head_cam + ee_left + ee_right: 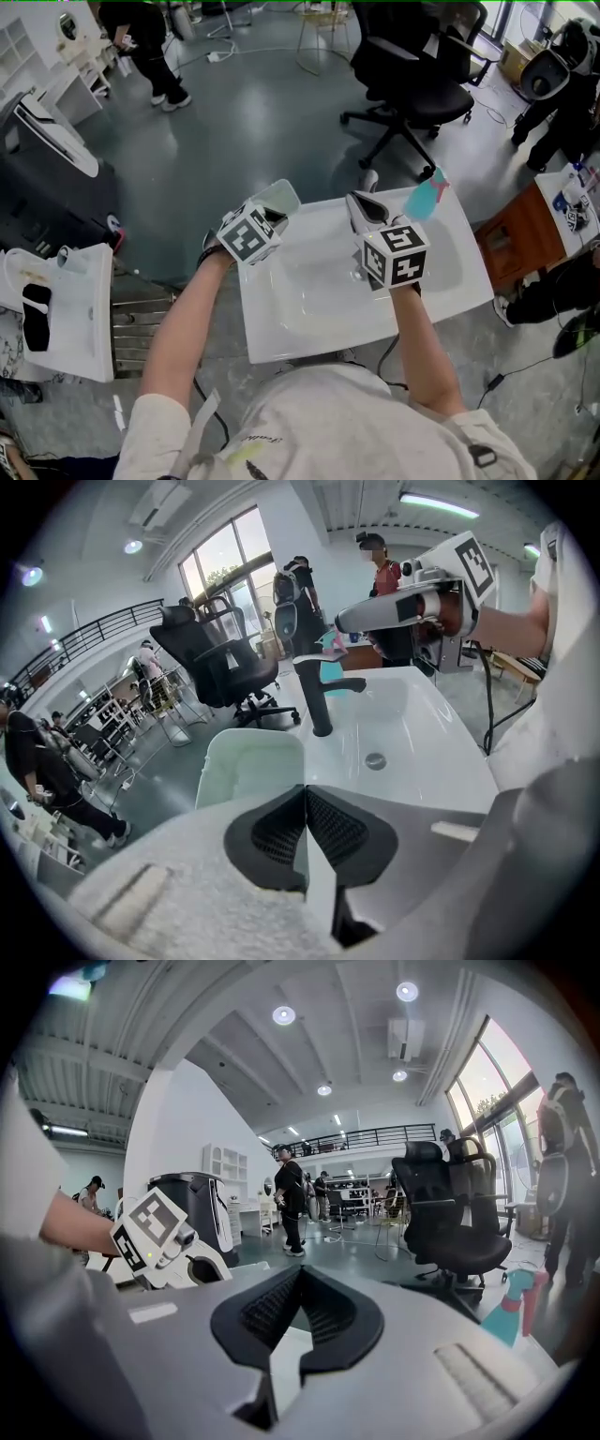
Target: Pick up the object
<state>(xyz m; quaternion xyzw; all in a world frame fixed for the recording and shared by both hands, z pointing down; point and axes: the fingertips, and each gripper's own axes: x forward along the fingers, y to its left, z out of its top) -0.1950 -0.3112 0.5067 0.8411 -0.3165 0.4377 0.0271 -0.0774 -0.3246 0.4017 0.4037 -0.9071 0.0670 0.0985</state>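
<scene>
The left gripper [305,797] is clamped on the near rim of the pale green dish [247,766], whose length runs away toward the black faucet [319,694], while the right gripper [300,1277], closed on nothing, hangs farther off.

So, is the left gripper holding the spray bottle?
No, the left gripper is shut on a pale green tray, while the spray bottle sits at the far corner of the sink.

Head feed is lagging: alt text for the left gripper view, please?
The left gripper is shut on the edge of a pale green dish. Beyond it lie the white basin with its black faucet, and the right gripper above.
</scene>
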